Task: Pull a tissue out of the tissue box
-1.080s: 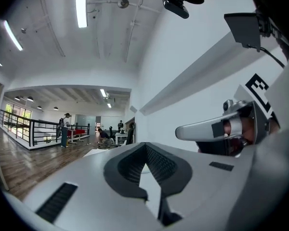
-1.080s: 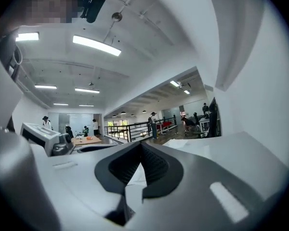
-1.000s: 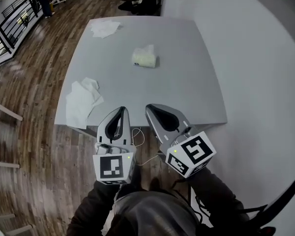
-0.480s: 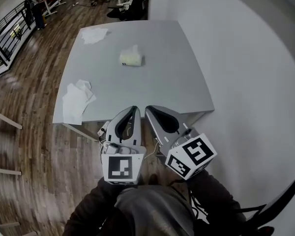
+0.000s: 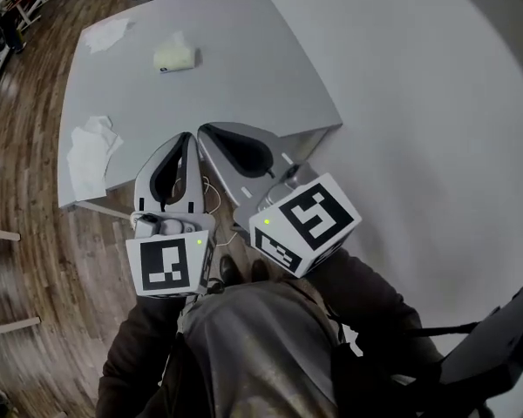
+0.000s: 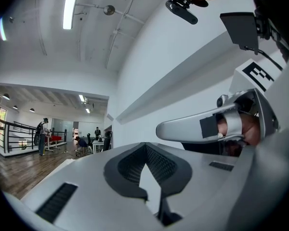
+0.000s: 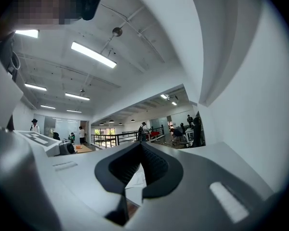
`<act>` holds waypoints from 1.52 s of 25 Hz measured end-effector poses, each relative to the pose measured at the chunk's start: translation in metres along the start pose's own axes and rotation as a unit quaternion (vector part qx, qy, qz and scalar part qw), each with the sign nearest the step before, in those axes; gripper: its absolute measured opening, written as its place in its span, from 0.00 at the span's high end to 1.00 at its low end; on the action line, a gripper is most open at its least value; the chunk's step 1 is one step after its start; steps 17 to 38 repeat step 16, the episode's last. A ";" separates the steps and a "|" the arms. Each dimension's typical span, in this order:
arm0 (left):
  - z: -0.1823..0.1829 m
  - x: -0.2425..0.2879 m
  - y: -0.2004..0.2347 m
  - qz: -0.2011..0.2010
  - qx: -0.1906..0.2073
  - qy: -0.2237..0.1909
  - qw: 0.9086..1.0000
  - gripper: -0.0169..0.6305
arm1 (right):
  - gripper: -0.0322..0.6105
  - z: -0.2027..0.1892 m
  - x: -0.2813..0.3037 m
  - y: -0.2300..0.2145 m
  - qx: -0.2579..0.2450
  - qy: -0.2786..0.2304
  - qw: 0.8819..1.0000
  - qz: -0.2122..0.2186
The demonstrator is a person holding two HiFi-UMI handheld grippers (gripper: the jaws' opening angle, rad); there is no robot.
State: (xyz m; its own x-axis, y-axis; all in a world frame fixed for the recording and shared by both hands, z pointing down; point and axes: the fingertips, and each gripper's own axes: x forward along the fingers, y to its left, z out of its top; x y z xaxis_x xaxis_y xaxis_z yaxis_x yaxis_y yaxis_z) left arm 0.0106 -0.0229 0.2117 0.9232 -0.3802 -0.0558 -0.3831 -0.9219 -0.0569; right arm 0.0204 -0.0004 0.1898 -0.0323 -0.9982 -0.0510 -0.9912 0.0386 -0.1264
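Observation:
In the head view the pale yellow tissue box sits far back on the grey table, a white tissue sticking out of its top. Both grippers hover side by side over the table's near edge, far short of the box. My left gripper has its jaws together with nothing in them, and so does my right gripper. The left gripper view shows its jaws meeting in a point, with the right gripper beside it. The right gripper view shows its own jaws meeting too.
Loose white tissues lie at the table's left edge, and another tissue lies at the far left corner. A white wall runs along the table's right side. Wooden floor lies to the left, a dark chair at bottom right.
Both grippers have risen and come forward, from below the table's near edge to over it. The table and box have slid up and left in the head view. The jaws stay together.

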 end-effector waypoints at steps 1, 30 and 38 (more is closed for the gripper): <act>-0.001 -0.001 -0.004 -0.008 0.002 0.001 1.000 0.98 | 0.95 0.001 -0.002 0.000 0.000 0.000 1.000 -0.002; -0.001 0.011 -0.018 -0.027 0.009 0.007 1.000 0.98 | 0.95 0.006 -0.009 -0.014 -0.001 -0.001 1.000 -0.014; -0.001 0.011 -0.018 -0.027 0.009 0.007 1.000 0.98 | 0.95 0.006 -0.009 -0.014 -0.001 -0.001 1.000 -0.014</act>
